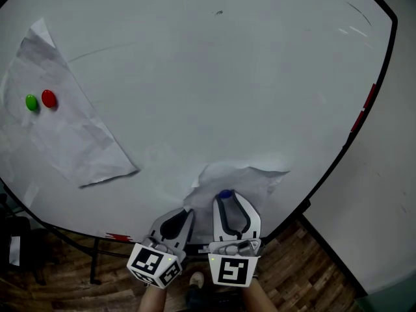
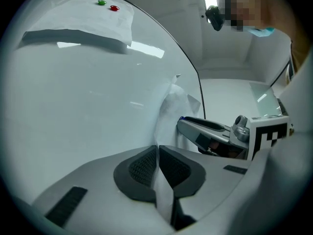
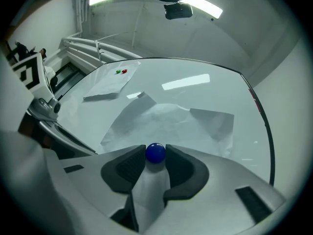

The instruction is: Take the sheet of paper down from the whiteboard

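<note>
A crumpled white sheet of paper (image 1: 244, 177) lies against the whiteboard (image 1: 214, 90) near its lower edge. A round blue magnet (image 1: 225, 194) sits on the sheet. My right gripper (image 1: 225, 199) has its jaws closed on that magnet (image 3: 155, 152), one pad touching each side, and the sheet (image 3: 166, 121) spreads out beyond it. Just to its left, my left gripper (image 1: 184, 212) is shut on the sheet's left edge. In the left gripper view a strip of the paper (image 2: 171, 111) runs down between the pressed pads of the left gripper (image 2: 158, 151).
A second, larger creased sheet (image 1: 71, 132) hangs at the board's left under a green magnet (image 1: 31, 101) and a red magnet (image 1: 49, 98). The board's dark frame (image 1: 338, 161) runs along the right and bottom. Below lie a wooden floor (image 1: 305, 265) and the board's stand.
</note>
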`<state>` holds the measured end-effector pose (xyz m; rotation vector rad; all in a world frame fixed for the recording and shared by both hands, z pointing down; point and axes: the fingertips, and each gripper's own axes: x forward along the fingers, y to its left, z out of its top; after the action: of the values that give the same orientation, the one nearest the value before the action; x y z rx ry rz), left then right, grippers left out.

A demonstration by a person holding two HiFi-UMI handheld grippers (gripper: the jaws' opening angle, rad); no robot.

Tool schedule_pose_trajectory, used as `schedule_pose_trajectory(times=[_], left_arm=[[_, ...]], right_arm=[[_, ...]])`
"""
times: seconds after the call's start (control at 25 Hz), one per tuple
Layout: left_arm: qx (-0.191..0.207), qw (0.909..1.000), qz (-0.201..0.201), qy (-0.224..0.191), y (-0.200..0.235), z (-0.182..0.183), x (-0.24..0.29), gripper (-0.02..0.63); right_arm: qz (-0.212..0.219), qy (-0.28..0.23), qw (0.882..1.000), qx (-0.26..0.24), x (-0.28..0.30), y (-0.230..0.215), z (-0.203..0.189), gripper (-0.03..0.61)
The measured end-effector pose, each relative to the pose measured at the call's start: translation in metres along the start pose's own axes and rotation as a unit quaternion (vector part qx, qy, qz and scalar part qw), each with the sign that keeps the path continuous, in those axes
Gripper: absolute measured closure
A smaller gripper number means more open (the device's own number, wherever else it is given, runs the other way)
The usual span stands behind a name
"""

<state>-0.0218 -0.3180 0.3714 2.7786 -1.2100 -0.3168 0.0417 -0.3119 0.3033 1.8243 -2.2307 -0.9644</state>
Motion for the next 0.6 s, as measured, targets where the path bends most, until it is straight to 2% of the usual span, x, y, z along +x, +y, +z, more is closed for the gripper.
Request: schedule_pose_trajectory(times=[0.24,0.6], left_arm=[[-0.005,1.0000,-0.001,-0.001,0.0036,-0.0004,0.0017,0.589],[-0.031,0.9994,-0.015,-0.001,0.0034,-0.0015,0.0011,0.589]], right_arm=[[-0.003,-0.002,1.000,0.013,-0.0003,-0.0021,-0.0021,0.442],[0.004,-0.001,1.000,0.005,-0.0006,-0.0010,-0.0029,0.442]])
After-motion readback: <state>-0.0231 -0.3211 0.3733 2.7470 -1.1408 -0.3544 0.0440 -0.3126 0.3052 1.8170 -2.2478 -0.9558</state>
